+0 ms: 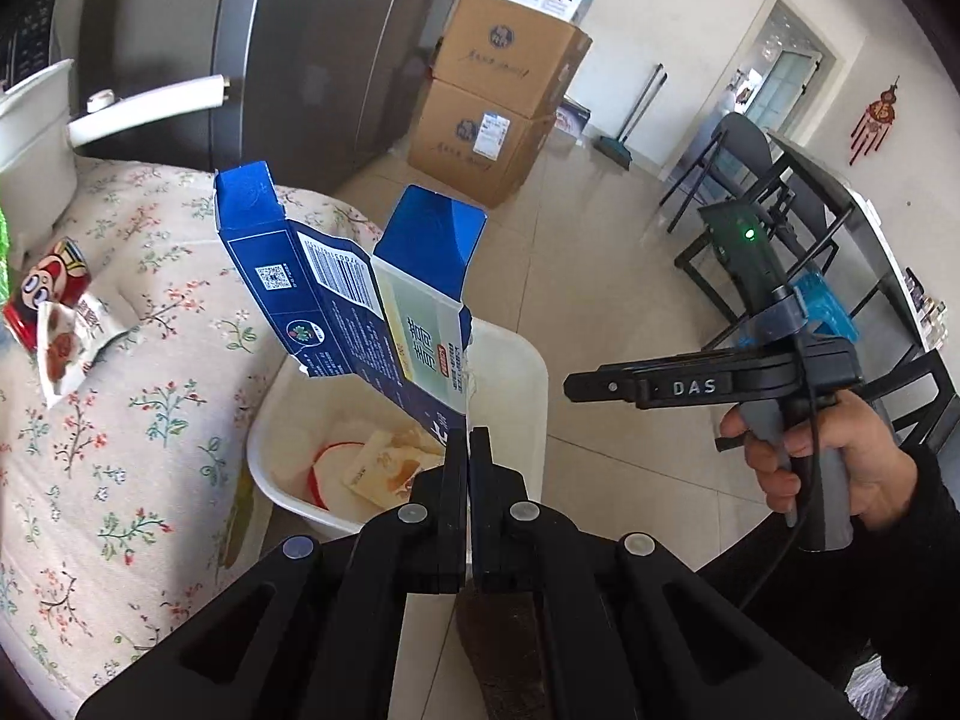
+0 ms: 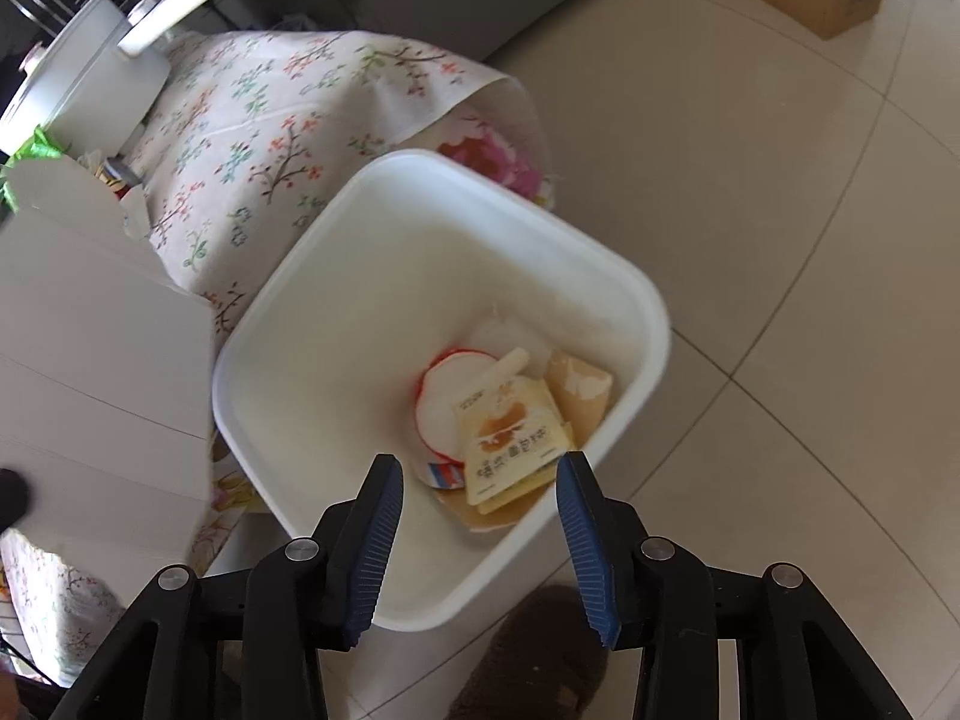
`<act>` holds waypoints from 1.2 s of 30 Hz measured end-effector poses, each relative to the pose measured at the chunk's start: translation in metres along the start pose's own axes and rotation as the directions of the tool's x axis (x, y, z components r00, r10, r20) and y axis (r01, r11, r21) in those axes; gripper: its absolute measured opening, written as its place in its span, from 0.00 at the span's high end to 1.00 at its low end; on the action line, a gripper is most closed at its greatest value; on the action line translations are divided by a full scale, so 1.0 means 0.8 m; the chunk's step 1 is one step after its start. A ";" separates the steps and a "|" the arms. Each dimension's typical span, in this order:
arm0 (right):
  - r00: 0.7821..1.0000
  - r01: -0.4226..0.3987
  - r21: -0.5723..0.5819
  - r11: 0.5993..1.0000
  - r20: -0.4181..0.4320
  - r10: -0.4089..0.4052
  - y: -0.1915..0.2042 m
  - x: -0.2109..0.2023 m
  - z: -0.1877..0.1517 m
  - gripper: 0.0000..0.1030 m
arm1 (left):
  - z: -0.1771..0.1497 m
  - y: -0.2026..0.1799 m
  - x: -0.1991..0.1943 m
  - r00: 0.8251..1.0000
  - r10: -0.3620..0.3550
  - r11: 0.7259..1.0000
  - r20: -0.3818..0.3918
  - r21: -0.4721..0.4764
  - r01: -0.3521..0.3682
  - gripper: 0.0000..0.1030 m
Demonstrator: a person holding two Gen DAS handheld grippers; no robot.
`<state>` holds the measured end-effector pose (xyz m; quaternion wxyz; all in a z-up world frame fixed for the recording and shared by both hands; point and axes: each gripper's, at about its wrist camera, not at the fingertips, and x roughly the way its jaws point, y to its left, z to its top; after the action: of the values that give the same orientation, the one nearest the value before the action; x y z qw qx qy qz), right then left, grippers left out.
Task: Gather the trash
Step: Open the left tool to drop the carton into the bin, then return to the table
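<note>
My left gripper (image 1: pixel 468 438) is shut on a flattened blue carton (image 1: pixel 360 294) and holds it in the air over the white trash bin (image 1: pixel 534 372). The carton's pale inner side (image 2: pixel 102 372) fills the left of the right wrist view. My right gripper (image 2: pixel 477 468) is open and empty above the bin's (image 2: pixel 636 300) near rim; it also shows side-on in the left wrist view (image 1: pixel 576 387). Inside the bin lie a yellow snack packet (image 2: pixel 510 438), a red-rimmed white lid (image 2: pixel 444 402) and other wrappers. A red snack wrapper (image 1: pixel 54 312) lies on the table.
A table with a floral cloth (image 1: pixel 120 420) stands left of the bin, with a white pot (image 2: pixel 90 78) on it. Cardboard boxes (image 1: pixel 498 102) stand on the tiled floor by a dark fridge (image 1: pixel 300 60). Chairs and a dark table (image 1: pixel 810 180) stand to the right.
</note>
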<state>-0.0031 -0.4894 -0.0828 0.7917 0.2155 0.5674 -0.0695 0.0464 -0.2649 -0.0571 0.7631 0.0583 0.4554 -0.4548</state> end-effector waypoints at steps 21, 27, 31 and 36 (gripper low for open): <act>0.987 0.140 0.007 0.990 0.072 -0.140 -0.018 -0.021 0.004 0.45 | -0.003 0.024 0.067 0.993 0.074 0.996 -0.087 -0.043 -0.078 0.94; 0.985 0.147 -0.006 0.989 0.094 -0.146 -0.010 -0.025 0.007 0.37 | -0.011 0.044 0.043 0.986 0.152 0.984 -0.068 -0.082 -0.157 0.40; 0.985 0.140 -0.017 0.990 0.104 -0.137 0.004 -0.025 0.012 0.34 | -0.019 0.062 0.017 0.973 0.222 0.970 -0.064 -0.090 -0.228 0.34; 0.985 0.128 -0.054 0.990 0.121 -0.120 0.037 -0.022 0.020 0.31 | -0.037 0.100 -0.026 0.947 0.316 0.935 -0.049 -0.150 -0.320 0.23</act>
<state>0.0151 -0.4721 -0.0549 0.8240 0.1507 0.5342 -0.1135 0.0832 -0.1903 -0.0848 0.8234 0.0766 0.4832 -0.2876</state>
